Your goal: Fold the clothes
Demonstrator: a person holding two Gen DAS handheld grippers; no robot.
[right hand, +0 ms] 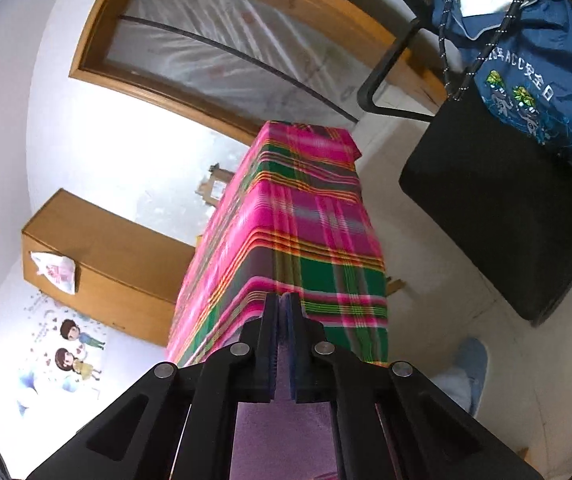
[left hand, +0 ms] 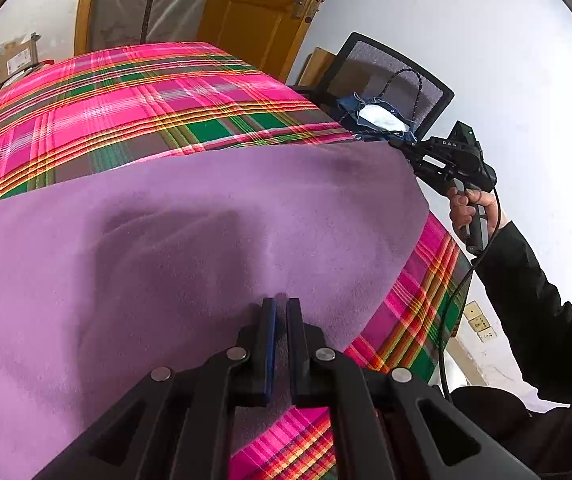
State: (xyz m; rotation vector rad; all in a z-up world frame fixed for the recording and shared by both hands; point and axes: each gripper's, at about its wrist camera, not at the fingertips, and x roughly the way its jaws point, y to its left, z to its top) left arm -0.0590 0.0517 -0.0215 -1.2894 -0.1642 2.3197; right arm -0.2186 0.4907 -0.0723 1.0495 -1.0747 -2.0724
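A purple cloth (left hand: 206, 240) lies spread over a table covered in pink and green plaid fabric (left hand: 146, 100). My left gripper (left hand: 282, 304) is shut on the cloth's near edge, with purple fabric pinched between its jaws. In the left wrist view my right gripper (left hand: 395, 144) sits at the cloth's far right corner, held by a person's hand (left hand: 465, 208). The right wrist view shows the right gripper (right hand: 284, 300) shut on a fold of the purple cloth (right hand: 282, 420), looking along the plaid table (right hand: 293, 220).
A black mesh chair (left hand: 405, 80) carrying a blue drawstring bag (left hand: 369, 116) stands close to the table's right end. A wooden door (left hand: 254, 12) is behind, a wooden cabinet (right hand: 98, 264) on the wall, and a cardboard box (left hand: 18, 58) at the far left. A dark sleeve (left hand: 525, 300) reaches in.
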